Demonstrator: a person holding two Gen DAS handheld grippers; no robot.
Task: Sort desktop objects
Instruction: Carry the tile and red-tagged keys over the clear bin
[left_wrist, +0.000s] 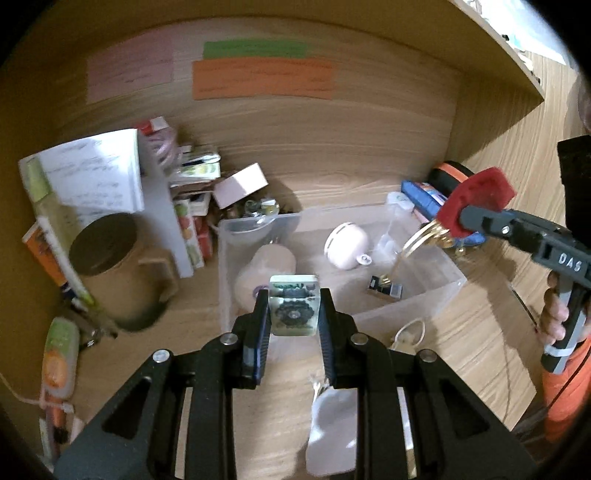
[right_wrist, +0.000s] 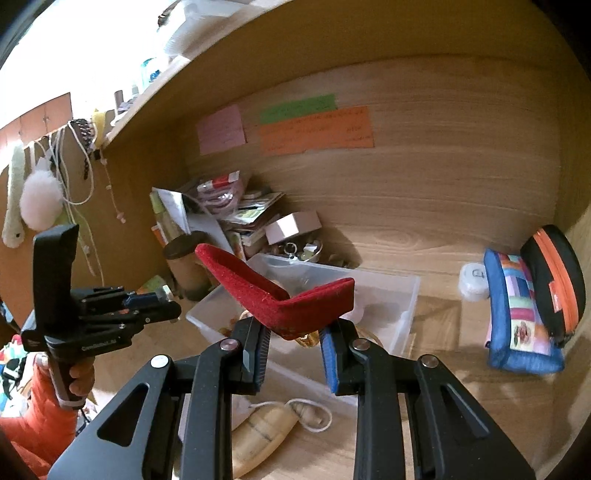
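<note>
Evidently mid-sort — left gripper (left_wrist: 293, 314) clamps small green packet (left_wrist: 293, 308), right gripper (right_wrist: 295, 339) pinches red velvet holder (right_wrist: 280, 295) with gold bangles (left_wrist: 424, 238); both poised above clear bin (left_wrist: 436, 291) — drop likely.

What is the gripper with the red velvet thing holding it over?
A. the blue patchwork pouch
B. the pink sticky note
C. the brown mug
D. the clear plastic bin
D: the right gripper grips the red velvet holder, gold bangles dangling from it, right above the clear plastic bin, as the left wrist view shows.
</note>
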